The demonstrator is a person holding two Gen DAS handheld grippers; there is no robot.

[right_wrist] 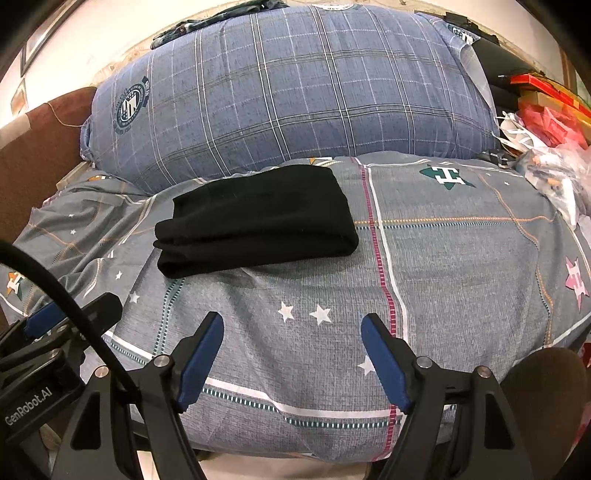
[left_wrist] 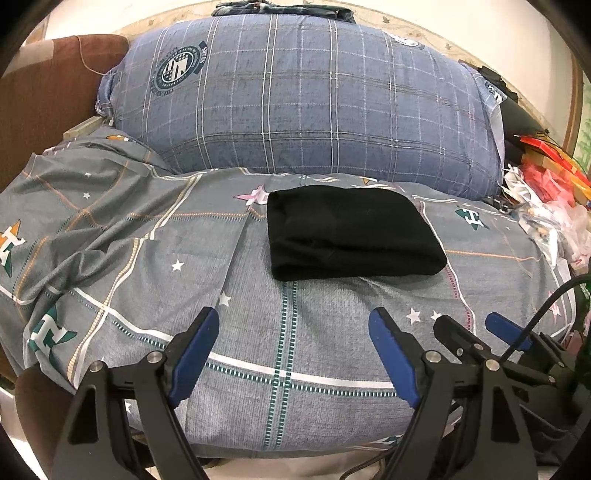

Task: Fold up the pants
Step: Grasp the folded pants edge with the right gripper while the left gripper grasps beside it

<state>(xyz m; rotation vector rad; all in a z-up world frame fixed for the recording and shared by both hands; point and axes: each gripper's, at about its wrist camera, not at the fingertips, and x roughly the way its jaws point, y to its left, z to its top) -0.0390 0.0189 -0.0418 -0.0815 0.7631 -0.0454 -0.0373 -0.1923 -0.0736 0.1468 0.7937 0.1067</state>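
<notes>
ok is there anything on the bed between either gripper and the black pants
Nothing visible. The black pants lie folded on the grey bedsheet, and only bare sheet separates them from the open left gripper and the open right gripper. The blue plaid pillow sits behind the pants, not in the path.

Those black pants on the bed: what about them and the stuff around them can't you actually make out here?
- Black pants: both views show one dark bundle; waistband, leg ends and fold count are lost in the flat black.
- Clutter at the bed's right: small, distorted near the fisheye edge.
- Dark clothing above the plaid pillow: mostly hidden behind it, partly cut off.
- Bed's near edge: hidden behind the open left gripper and right gripper.
</notes>
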